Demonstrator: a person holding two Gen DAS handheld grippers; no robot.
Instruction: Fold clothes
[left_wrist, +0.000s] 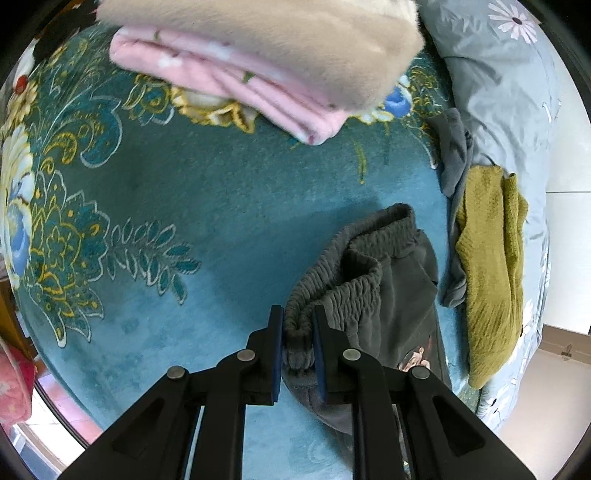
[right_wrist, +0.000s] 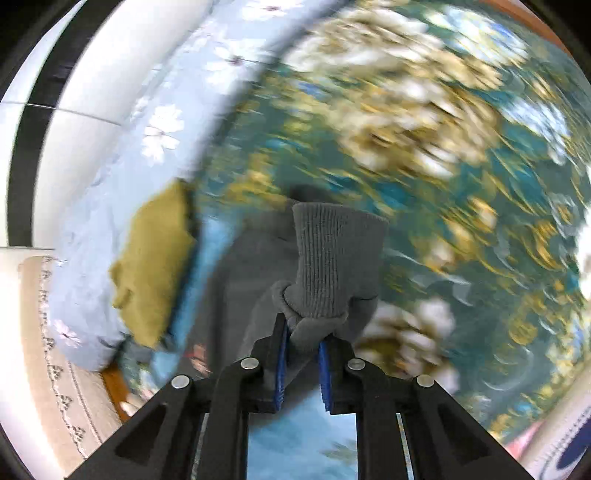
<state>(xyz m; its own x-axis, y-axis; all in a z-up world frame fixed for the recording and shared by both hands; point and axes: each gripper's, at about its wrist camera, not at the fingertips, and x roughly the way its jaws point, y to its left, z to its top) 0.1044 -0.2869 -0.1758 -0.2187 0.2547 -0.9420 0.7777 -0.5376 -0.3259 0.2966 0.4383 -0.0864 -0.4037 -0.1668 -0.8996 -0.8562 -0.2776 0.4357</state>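
Observation:
A pair of dark grey sweatpants with a gathered elastic waistband hangs over a teal floral blanket. My left gripper is shut on the waistband. In the right wrist view my right gripper is shut on the ribbed ankle cuff of the same grey sweatpants, and the background is motion-blurred. A small printed patch shows on the pants leg.
A folded pink garment under a beige fleece one lies at the far side. A mustard knit sweater and a grey garment lie at the right on a light blue daisy quilt. The sweater also shows in the right wrist view.

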